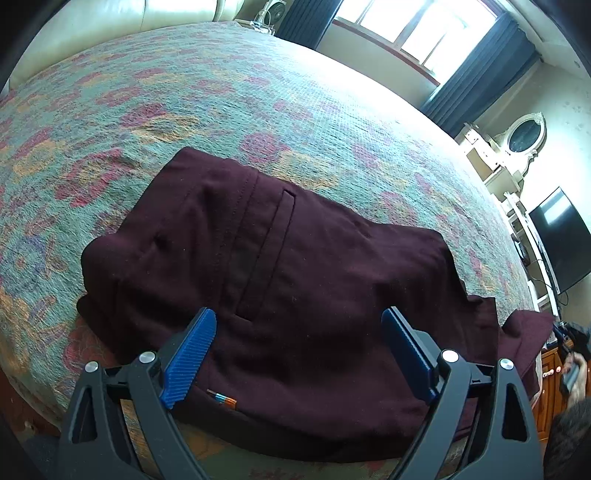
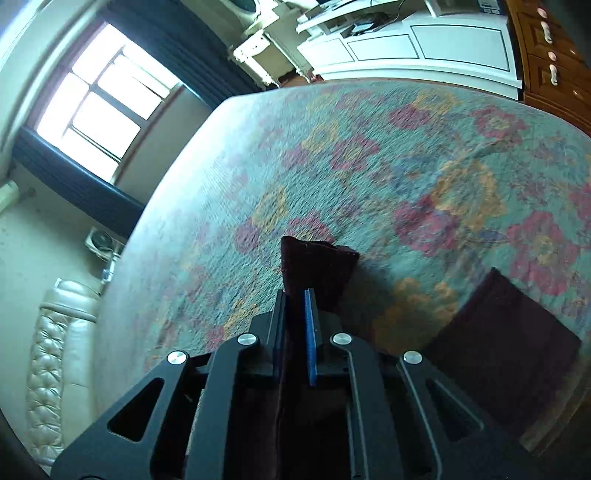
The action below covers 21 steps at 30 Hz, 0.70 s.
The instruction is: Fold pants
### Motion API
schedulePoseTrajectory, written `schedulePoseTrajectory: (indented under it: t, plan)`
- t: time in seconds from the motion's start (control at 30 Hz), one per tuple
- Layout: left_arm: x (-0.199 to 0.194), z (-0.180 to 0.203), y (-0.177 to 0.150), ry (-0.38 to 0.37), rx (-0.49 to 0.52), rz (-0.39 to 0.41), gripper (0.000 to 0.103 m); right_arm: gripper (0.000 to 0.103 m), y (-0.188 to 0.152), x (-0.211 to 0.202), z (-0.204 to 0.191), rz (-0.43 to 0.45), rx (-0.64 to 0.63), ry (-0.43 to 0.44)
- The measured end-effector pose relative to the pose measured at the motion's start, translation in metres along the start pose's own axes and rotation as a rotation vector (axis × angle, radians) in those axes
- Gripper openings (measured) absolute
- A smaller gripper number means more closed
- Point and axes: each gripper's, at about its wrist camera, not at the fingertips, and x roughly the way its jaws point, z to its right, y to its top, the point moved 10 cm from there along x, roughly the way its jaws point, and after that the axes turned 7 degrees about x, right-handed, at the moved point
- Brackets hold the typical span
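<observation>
Dark maroon pants (image 1: pixel 280 266) lie partly folded on the flowered bedspread (image 1: pixel 221 92), back pocket slit facing up. My left gripper (image 1: pixel 299 317) hovers over their near edge, its blue fingers (image 1: pixel 192 350) spread wide with only cloth below them, not pinched. In the right wrist view my right gripper (image 2: pixel 297 295) is shut on a fold of the maroon pants (image 2: pixel 317 266), which sticks out past the tips and hangs above the bed. Another part of the pants (image 2: pixel 506 332) lies flat at the lower right.
The bedspread (image 2: pixel 369 166) covers a wide bed. A cream leather headboard (image 2: pixel 55 350) is at one end. A window (image 1: pixel 417 29) with dark curtains, white shelving (image 2: pixel 406 40), a wall TV (image 1: pixel 561 236) and a wooden cabinet (image 2: pixel 546 55) ring the bed.
</observation>
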Motion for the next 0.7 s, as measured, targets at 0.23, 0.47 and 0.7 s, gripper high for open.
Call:
schedulePoseTrajectory:
  t: [0.23,0.47,0.7]
  plan:
    - [0.001,0.003,-0.002,0.028,0.02,-0.003,0.09,0.007,-0.008,-0.061,0.106,0.063,0.135,0.018]
    - [0.002,0.005,-0.005,0.064,0.055,-0.009,0.09,0.006,-0.025,-0.053,0.155,0.054,0.281,0.082]
    - [0.002,0.005,-0.004,0.073,0.06,-0.012,0.09,0.006,-0.026,-0.049,0.167,0.055,0.299,0.077]
